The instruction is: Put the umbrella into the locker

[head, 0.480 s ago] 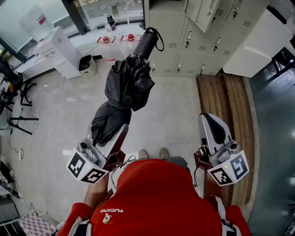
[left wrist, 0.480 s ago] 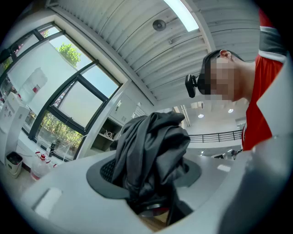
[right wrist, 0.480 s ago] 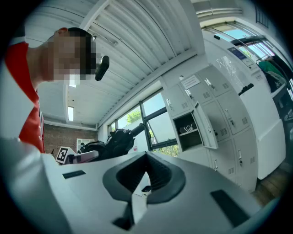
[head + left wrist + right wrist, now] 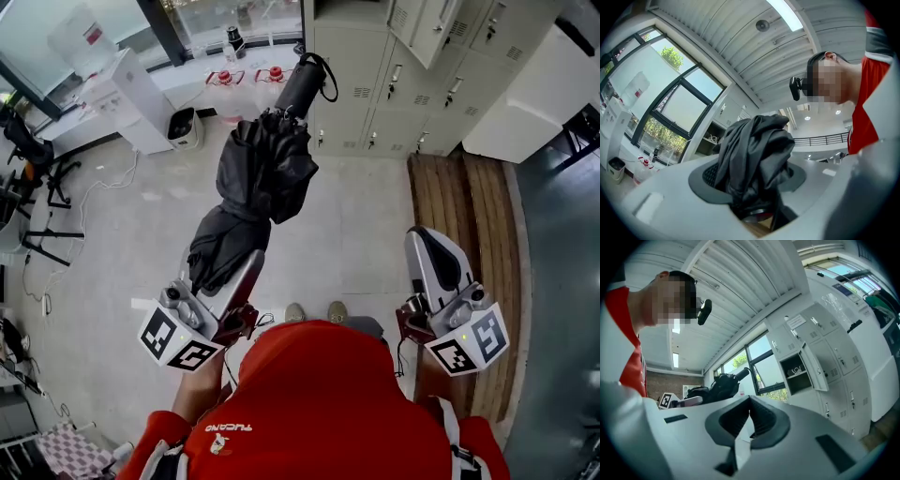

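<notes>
My left hand-held gripper [image 4: 230,277] pinches the one folded black umbrella [image 4: 265,169] near its canopy end. The strapped handle points up and away toward the lockers [image 4: 370,103]. My right hand-held gripper [image 4: 433,251], the second of two, is pressed together on nothing. One locker door [image 4: 815,367] stands open.

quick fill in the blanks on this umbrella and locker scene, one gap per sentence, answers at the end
1. The left gripper is shut on the folded umbrella, whose cloth is ____.
2. The right gripper has its jaws together and holds ____.
3. In the right gripper view, one locker stands with its door ____.

Missing words: black; nothing; open
</notes>
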Motion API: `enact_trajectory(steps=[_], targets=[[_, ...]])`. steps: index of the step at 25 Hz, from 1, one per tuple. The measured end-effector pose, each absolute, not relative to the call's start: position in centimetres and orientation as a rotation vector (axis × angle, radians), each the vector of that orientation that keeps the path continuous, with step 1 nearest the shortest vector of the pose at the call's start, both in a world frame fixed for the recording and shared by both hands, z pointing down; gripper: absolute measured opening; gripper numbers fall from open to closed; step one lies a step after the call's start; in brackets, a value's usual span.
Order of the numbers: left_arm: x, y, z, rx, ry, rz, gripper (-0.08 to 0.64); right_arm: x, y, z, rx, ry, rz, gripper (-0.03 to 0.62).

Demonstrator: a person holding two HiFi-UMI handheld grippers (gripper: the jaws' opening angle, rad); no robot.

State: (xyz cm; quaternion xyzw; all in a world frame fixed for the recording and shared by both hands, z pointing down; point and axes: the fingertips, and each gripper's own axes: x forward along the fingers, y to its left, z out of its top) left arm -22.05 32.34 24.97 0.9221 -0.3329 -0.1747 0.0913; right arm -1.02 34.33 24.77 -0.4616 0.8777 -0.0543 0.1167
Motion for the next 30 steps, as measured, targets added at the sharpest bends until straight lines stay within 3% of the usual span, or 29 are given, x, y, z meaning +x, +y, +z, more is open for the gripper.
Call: enact_trajectory(steps=[11, 30], targets=[[-20.6, 30.8, 25.3, 2.731, -1.055, -0.505, 0.233, -0.2, 32.9, 25.9, -1.43, 2.565, -0.146, 0.003], [-11.5, 26.5, 25.8, 2.686, -1.17, -0.455, 0.233, 7.7, 28.8, 27.7, -1.308, 2.586, -0.213, 0.003]])
